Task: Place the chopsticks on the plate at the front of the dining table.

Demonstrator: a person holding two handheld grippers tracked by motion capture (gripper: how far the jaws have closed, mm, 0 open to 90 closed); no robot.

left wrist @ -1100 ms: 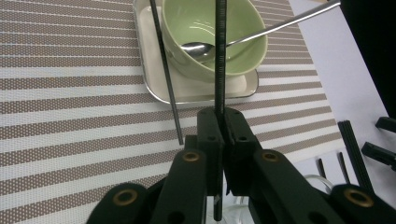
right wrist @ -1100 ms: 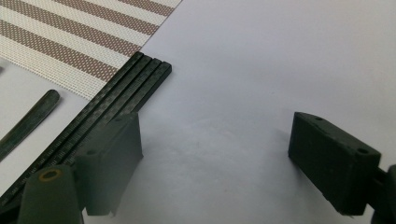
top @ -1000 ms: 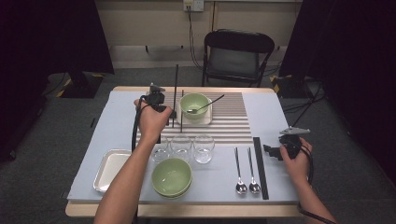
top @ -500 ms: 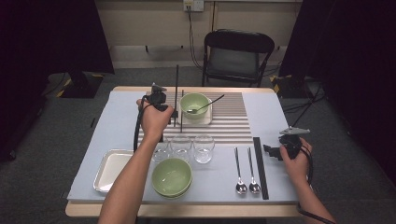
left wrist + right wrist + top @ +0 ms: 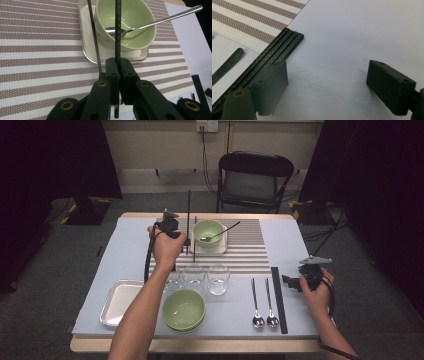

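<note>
My left gripper (image 5: 183, 237) is shut on a thin black chopstick (image 5: 189, 215) that stretches away from me just left of the far green bowl (image 5: 208, 233). In the left gripper view the jaws (image 5: 119, 62) pinch this chopstick (image 5: 118, 30), which crosses the bowl (image 5: 130, 27) holding a metal spoon (image 5: 160, 20). A second black chopstick (image 5: 94, 37) lies across the white tray (image 5: 87, 47) under the bowl. My right gripper (image 5: 294, 282) stands open over the pale cloth, its jaws (image 5: 327, 87) wide apart with nothing between them, right beside a bundle of black chopsticks (image 5: 274, 50).
A striped mat (image 5: 250, 252) covers the table's far middle. Three glasses (image 5: 195, 276) stand in a row, with stacked green bowls (image 5: 184, 310) and an empty metal tray (image 5: 119, 300) nearer me. Two spoons (image 5: 257, 302) lie left of the chopstick bundle (image 5: 278, 297). A chair (image 5: 255, 180) stands beyond the table.
</note>
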